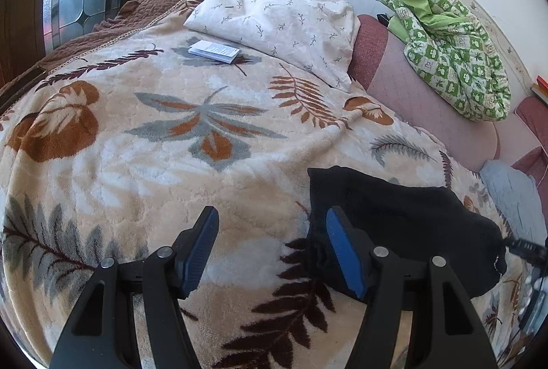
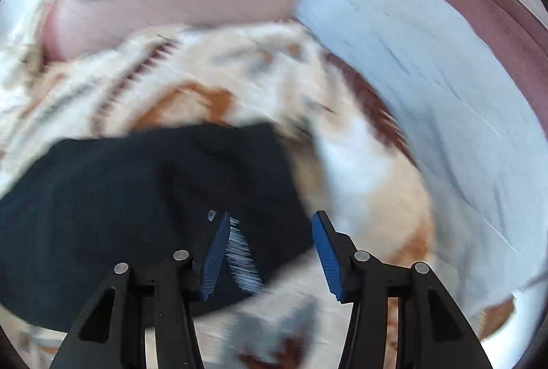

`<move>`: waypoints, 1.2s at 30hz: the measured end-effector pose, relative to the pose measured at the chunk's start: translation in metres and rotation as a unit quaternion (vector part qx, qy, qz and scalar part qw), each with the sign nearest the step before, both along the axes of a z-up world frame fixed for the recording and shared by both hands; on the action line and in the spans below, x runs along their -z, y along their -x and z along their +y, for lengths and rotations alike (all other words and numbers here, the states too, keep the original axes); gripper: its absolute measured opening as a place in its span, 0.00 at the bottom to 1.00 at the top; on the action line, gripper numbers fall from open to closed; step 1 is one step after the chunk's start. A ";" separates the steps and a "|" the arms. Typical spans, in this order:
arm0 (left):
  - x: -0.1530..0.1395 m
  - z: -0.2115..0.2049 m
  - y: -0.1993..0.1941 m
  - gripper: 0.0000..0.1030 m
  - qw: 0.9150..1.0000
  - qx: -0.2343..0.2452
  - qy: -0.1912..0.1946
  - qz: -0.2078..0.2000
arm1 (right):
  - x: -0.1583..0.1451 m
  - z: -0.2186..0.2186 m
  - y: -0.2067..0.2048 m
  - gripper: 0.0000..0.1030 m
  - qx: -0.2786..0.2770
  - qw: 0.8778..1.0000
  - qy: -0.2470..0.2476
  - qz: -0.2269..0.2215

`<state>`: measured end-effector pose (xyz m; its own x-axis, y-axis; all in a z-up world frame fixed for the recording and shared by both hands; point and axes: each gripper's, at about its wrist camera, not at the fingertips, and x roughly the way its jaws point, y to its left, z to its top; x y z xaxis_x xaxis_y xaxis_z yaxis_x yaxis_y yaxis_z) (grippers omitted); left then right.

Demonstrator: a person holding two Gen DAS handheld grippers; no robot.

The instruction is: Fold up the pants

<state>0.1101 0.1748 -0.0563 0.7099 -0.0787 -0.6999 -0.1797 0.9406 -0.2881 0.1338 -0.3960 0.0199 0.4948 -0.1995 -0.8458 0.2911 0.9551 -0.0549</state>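
Note:
The black pants [image 1: 404, 225] lie folded into a compact bundle on the leaf-patterned blanket [image 1: 171, 156]. My left gripper [image 1: 272, 249] is open and empty, just left of the bundle, with its right finger over the bundle's left edge. In the right wrist view, which is motion-blurred, the pants [image 2: 137, 198] fill the lower left and my right gripper [image 2: 270, 252] is open above their right edge, holding nothing. The right gripper also shows at the far right of the left wrist view [image 1: 527, 249].
A white pillow [image 1: 274, 23] and a small booklet [image 1: 214, 51] lie at the head of the bed. A green patterned quilt [image 1: 452, 47] sits on the pink sofa back [image 1: 411, 95]. A light blue cloth [image 2: 428, 95] lies right of the pants.

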 end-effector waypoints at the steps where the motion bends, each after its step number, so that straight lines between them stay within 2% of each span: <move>1: 0.001 -0.001 0.000 0.63 1.000 0.001 -0.003 0.001 | -0.002 0.012 -0.012 0.52 -0.018 0.999 -0.040 -0.012; 3: 0.002 -0.002 0.000 0.63 1.000 0.002 -0.003 0.003 | 0.002 0.028 -0.031 0.52 -0.037 0.993 -0.109 -0.026; 6: 0.004 0.002 -0.001 0.63 1.000 -0.003 0.003 0.006 | 0.010 0.048 -0.058 0.52 -0.050 0.984 -0.165 -0.047; 8: 0.006 0.004 -0.003 0.63 1.000 -0.005 0.010 0.010 | 0.025 0.060 -0.077 0.52 -0.053 0.981 -0.187 -0.021; 11: 0.007 0.006 -0.005 0.63 1.000 -0.004 0.020 0.011 | 0.053 0.069 -0.099 0.50 -0.034 0.989 -0.134 0.052; 12: 0.006 0.006 -0.006 0.63 1.000 -0.003 0.022 0.009 | 0.059 0.070 -0.105 0.50 -0.035 0.990 -0.124 0.060; 16: 0.007 0.000 -0.010 0.64 1.000 0.005 0.017 0.009 | 0.061 0.077 -0.120 0.56 -0.047 0.995 -0.066 0.061; 18: 0.009 -0.002 -0.012 0.64 1.000 0.007 0.013 0.013 | 0.061 0.082 -0.127 0.64 -0.069 0.995 -0.032 0.072; 21: 0.009 -0.002 -0.012 0.64 1.000 0.005 0.015 0.011 | 0.049 0.084 -0.132 0.65 -0.080 0.995 0.031 0.058; 23: 0.009 0.003 -0.012 0.64 1.000 -0.002 0.018 0.011 | 0.033 0.090 -0.114 0.65 -0.094 0.995 0.024 0.030; 25: 0.009 0.013 -0.011 0.64 0.999 -0.017 0.027 0.012 | 0.025 0.100 -0.095 0.65 -0.119 0.993 0.012 0.022; 28: 0.009 0.031 -0.009 0.64 0.998 -0.050 0.042 0.016 | 0.015 0.133 -0.065 0.65 -0.175 0.984 0.016 0.009; 32: 0.008 0.052 -0.001 0.64 0.995 -0.082 0.060 0.018 | 0.009 0.196 -0.053 0.65 -0.262 0.965 -0.004 0.014; 36: 0.008 0.063 0.003 0.64 0.992 -0.087 0.090 0.017 | 0.002 0.261 -0.060 0.65 -0.329 0.943 -0.033 0.032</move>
<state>0.1075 0.2374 -0.0644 0.7002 -0.0826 -0.7092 -0.3477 0.8281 -0.4397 0.1935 -0.1348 0.0180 0.4409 0.1872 -0.8778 -0.3682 0.9297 0.0133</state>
